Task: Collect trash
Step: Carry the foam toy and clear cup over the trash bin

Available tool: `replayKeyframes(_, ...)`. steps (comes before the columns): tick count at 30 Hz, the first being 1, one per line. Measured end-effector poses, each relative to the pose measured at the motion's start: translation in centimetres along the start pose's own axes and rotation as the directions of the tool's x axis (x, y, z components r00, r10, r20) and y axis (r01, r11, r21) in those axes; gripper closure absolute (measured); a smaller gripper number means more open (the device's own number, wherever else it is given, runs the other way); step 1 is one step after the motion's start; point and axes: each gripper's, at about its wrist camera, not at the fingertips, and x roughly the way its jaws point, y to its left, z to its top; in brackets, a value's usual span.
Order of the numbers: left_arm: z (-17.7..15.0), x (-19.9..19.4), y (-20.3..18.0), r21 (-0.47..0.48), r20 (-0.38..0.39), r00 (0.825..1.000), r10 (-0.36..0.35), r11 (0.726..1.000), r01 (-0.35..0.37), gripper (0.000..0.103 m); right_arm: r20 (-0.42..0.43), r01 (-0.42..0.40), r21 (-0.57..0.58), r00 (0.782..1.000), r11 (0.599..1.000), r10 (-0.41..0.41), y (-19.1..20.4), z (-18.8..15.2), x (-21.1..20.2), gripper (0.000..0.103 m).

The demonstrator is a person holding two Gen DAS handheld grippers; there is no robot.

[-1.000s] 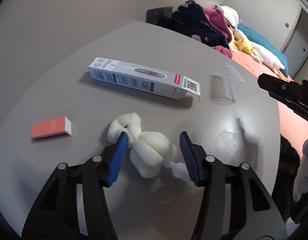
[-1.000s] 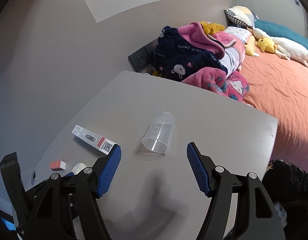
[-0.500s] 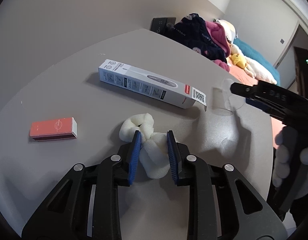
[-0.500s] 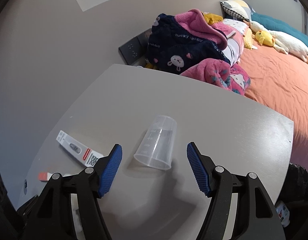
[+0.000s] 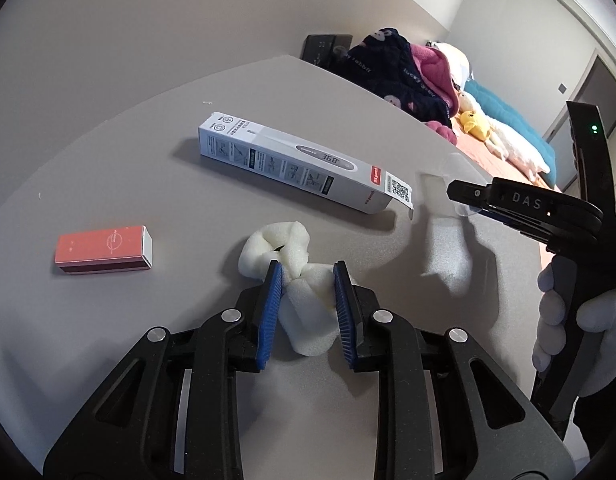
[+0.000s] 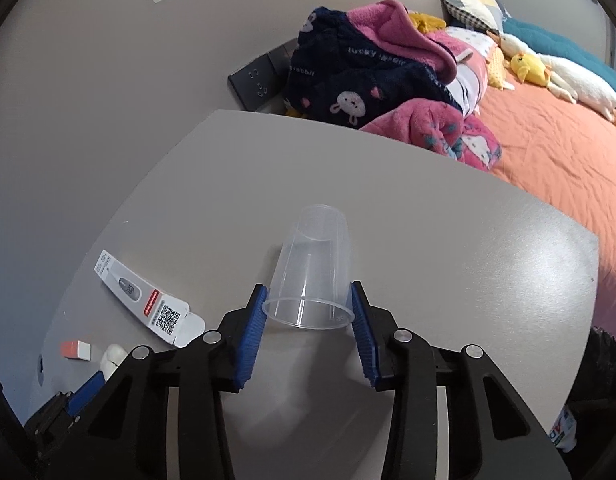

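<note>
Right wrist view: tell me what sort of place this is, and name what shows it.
Most likely a bedroom. A bed with an orange sheet stands beside the grey table, with plush toys and a pile of fleece clothes on it.

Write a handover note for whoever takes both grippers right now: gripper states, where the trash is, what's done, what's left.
Left gripper: fingers shut on the white foam scrap, which lies on the table.
Right gripper: fingers have just been closing around the clear plastic cup, lying on its side, mouth toward the camera; the pads meet its rim.
On the table: thermometer box with an open end flap, between foam and cup; small red box left of the foam.
Done: two grasps made; nothing lifted or binned.
Left: lift and dispose of foam and cup, then both boxes. No bin clearly in view.
</note>
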Motion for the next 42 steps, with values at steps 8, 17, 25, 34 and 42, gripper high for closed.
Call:
replayKeyframes(8, 0.2, -1.1, 0.0, -0.013, 0.020, 1.000, -0.020, 1.000, 0.020, 0.080, 0.021, -0.043, -0.022, 0.999, 0.999, 0.043, 0.4, -0.5, -2.6, 0.060)
replayKeyframes(17, 0.1, -2.7, -1.7, 0.017, 0.052, 0.996, -0.067, 0.998, 0.066, 0.085, 0.062, -0.078, -0.053, 0.995, 0.996, 0.081, 0.4, -1.8, -6.8, 0.060)
replayKeyframes(25, 0.3, -5.1, -4.7, 0.080, 0.098, 0.988, -0.116, 0.991, 0.109, 0.086, 0.116, -0.090, -0.053, 0.989, 0.995, 0.096, -0.7, -3.6, -11.2, 0.060)
replayKeyframes(34, 0.3, -6.1, -8.2, 0.147, 0.102, 0.981, -0.163, 0.978, 0.147, 0.086, 0.168, -0.090, -0.031, 0.981, 0.995, 0.094, -2.7, -5.0, -15.3, 0.060)
replayKeyframes(42, -0.3, -6.4, -11.6, 0.196, 0.088, 0.972, -0.217, 0.961, 0.196, 0.086, 0.189, -0.070, -0.003, 0.979, 0.998, 0.070, -5.4, -6.5, -18.1, 0.060)
